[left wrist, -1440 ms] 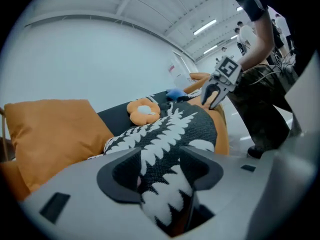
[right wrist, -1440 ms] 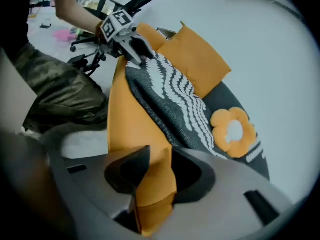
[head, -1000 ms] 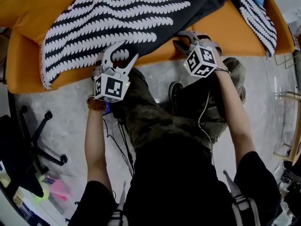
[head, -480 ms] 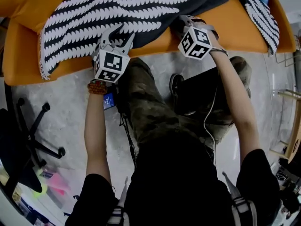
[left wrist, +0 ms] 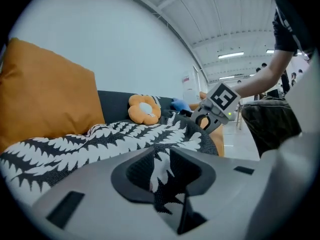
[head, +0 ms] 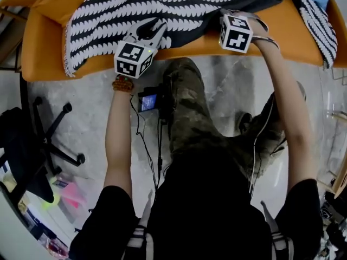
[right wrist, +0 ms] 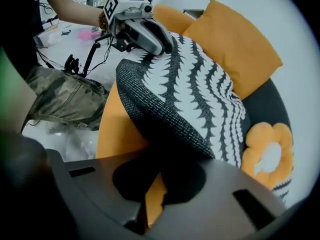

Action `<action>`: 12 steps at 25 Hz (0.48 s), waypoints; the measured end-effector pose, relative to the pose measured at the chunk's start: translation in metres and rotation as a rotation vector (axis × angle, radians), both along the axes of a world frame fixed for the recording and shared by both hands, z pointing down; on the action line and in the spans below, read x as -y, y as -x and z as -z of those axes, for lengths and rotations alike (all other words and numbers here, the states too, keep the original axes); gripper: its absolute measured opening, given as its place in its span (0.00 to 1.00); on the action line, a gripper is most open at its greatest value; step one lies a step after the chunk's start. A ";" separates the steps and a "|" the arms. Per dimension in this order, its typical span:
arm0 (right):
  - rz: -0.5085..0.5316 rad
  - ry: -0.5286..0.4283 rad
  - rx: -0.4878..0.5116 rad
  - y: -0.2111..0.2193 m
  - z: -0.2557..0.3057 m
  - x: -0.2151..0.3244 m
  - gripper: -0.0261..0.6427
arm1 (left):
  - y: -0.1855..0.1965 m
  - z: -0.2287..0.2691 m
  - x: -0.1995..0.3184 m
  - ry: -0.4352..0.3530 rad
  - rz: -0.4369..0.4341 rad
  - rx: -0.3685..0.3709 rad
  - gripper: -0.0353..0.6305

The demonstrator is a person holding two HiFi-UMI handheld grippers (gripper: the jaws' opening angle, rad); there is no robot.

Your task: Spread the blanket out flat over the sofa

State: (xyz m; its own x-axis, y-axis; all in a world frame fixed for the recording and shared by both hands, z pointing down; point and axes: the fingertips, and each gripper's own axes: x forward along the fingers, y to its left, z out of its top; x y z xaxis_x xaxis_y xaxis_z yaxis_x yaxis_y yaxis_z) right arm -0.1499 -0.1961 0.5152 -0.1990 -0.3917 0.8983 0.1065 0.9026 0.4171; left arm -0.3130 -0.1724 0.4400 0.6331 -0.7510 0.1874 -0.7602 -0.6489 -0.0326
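A black-and-white blanket (head: 162, 4) lies draped over the orange sofa (head: 43, 53). An orange cushion (left wrist: 45, 99) and a flower pillow (left wrist: 144, 109) sit on it too.

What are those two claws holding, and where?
Both hold the blanket by its front edge: the left gripper, whose jaws have just been closing, pinches the patterned part; the right gripper is shut on the dark border.

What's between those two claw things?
The blanket, edge along the orange sofa, in the head view. The left gripper has just been closing on it.
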 end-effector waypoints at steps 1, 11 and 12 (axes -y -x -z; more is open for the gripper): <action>-0.005 -0.025 0.018 0.001 0.002 0.000 0.04 | 0.000 0.002 0.001 -0.008 0.006 0.013 0.22; -0.135 -0.055 0.348 -0.032 0.018 -0.051 0.04 | -0.009 0.005 -0.002 -0.034 0.027 0.073 0.20; -0.143 -0.063 0.358 -0.040 0.017 -0.062 0.05 | -0.012 0.005 -0.004 -0.042 0.025 0.094 0.20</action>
